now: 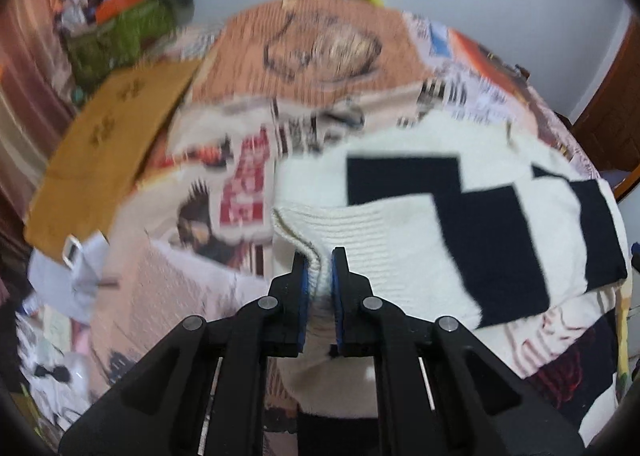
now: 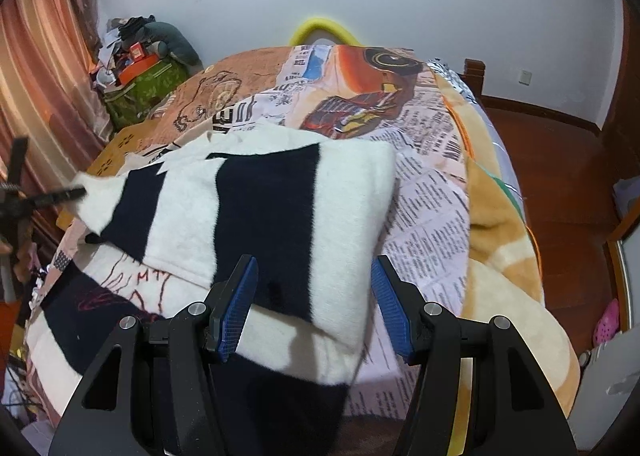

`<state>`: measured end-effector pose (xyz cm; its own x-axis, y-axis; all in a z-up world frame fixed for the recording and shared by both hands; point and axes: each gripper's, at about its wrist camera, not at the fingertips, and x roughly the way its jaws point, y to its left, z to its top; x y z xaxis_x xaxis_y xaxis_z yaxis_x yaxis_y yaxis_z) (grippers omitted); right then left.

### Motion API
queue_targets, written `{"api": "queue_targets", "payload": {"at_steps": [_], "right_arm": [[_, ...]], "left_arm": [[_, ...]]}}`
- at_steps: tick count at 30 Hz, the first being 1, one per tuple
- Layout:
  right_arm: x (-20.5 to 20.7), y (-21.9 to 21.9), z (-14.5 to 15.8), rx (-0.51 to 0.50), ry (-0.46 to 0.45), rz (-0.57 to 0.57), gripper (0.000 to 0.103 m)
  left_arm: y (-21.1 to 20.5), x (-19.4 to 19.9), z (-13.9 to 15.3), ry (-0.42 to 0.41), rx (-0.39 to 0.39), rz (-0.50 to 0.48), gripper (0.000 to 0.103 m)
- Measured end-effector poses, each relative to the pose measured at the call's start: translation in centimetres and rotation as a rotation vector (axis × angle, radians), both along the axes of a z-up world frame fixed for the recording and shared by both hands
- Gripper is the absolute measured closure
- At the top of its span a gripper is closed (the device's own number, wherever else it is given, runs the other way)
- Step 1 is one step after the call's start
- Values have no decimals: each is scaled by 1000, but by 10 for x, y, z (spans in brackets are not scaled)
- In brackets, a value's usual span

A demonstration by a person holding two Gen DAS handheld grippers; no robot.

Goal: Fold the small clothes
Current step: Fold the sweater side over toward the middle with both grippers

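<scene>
A white knit sweater with dark navy blocks [image 1: 448, 216] lies on the bed, also in the right wrist view [image 2: 256, 208]. My left gripper [image 1: 319, 268] is shut on the sweater's ribbed white edge and holds it lifted off the bed. In the right wrist view the left gripper [image 2: 64, 192] shows at the far left, pinching a white corner. My right gripper [image 2: 314, 284] is open, its blue pads [image 2: 240, 304] either side of the sweater's near folded part, not closed on it.
The bed has a printed newspaper-pattern blanket [image 2: 428, 192] and a tan blanket [image 2: 500, 240] at its right edge. A brown cardboard sheet [image 1: 108, 152] lies at the left. A cluttered green box [image 2: 140, 88] stands by the curtain. Wooden floor [image 2: 560, 176] lies to the right.
</scene>
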<state>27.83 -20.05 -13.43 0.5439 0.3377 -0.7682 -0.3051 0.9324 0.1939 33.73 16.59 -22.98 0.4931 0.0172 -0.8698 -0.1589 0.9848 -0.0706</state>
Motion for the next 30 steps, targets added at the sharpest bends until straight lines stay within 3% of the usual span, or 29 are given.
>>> {"api": "queue_targets", "payload": {"at_steps": [1, 5, 9, 14, 20, 22, 25, 30], "right_arm": [[3, 3, 1, 1, -5, 6, 48], [13, 16, 6, -5, -32, 31, 48], [24, 30, 9, -14, -58, 59, 48], [45, 51, 0, -34, -49, 96, 48], [61, 61, -35, -103, 34, 102, 48], [55, 58, -38, -106, 20, 115, 48], [46, 49, -37, -101, 11, 127, 48], [30, 33, -33, -88, 15, 117, 48]], "left_arm": [[2, 0, -6, 18, -6, 6, 91], [8, -6, -7, 24, 13, 14, 71], [10, -10, 21, -60, 65, 20, 54], [-9, 0, 34, -96, 62, -55, 50], [-36, 20, -10, 5, 59, -106, 48], [-38, 23, -25, 28, 65, -102, 46], [-41, 18, -27, 4, 112, -110, 38], [-33, 3, -26, 11, 112, -94, 32]]}}
